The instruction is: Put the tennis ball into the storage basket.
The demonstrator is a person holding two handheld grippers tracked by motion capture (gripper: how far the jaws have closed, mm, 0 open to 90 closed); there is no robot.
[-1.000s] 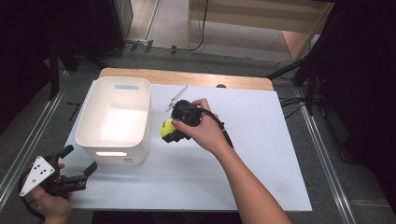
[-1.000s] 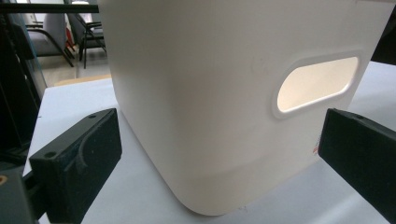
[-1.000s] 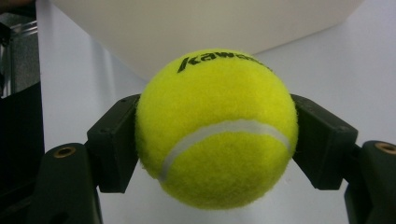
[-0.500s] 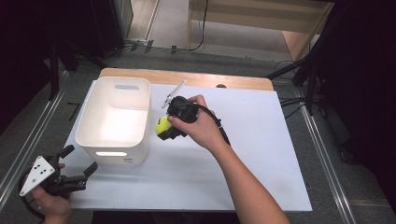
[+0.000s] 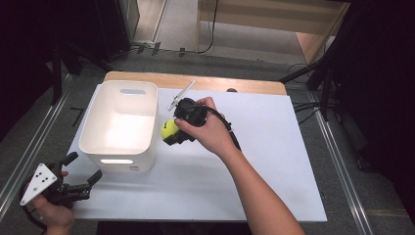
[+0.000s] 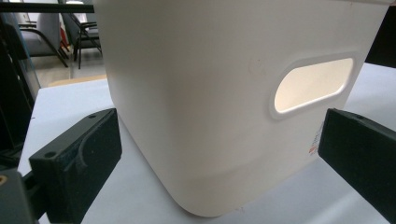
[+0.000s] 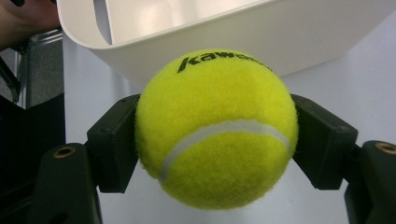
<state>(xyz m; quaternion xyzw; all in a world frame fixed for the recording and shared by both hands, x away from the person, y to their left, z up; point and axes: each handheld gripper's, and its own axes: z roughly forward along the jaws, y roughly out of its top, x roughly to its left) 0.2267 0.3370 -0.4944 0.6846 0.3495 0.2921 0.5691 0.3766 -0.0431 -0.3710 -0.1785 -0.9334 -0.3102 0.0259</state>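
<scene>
While we hold the tennis ball [image 7: 217, 130] clamped between both jaws of the right claw [image 5: 175, 135], it sits just beside the long right-hand wall of the white bin [image 5: 93, 132], lifted off the white counter [image 5: 274, 161]. That bin wall is the obstacle between ball and bin interior. Our left claw [image 5: 80, 178] rests at the near-left corner of the counter, jaws spread wide, holding nothing, facing the bin's near end with its handle cutout [image 6: 313, 84]. A thin white stick [image 5: 181, 95] lies on the counter behind the right hand [image 5: 210, 129], near the wooden back edge [image 5: 195, 82].
</scene>
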